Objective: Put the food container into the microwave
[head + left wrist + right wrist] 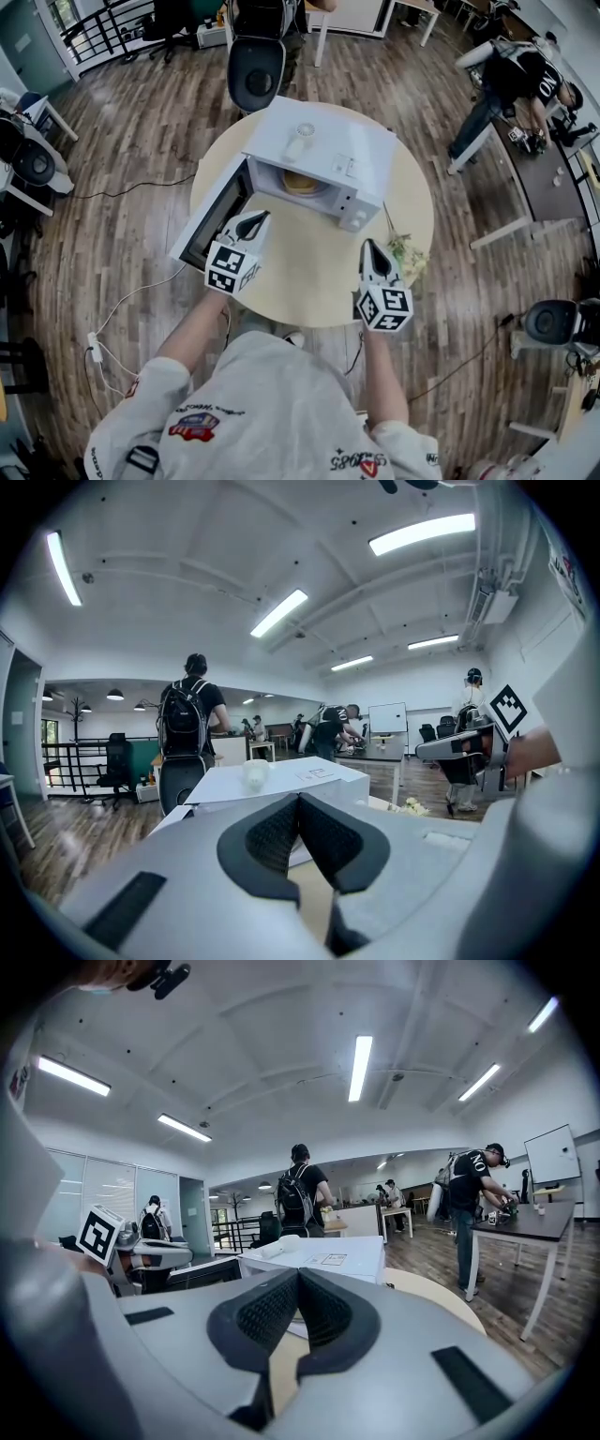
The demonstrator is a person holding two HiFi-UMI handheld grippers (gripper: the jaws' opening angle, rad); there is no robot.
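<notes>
In the head view, the food container (301, 183) is seen inside the open-doored microwave (323, 150) at the worktop's (309, 281) 12 o'clock. In the left gripper view, the left hand-held gripper (299, 803) is pictured closed, empty. In the right gripper view, the right hand-held gripper (298, 1279) is likewise closed, empty.
</notes>
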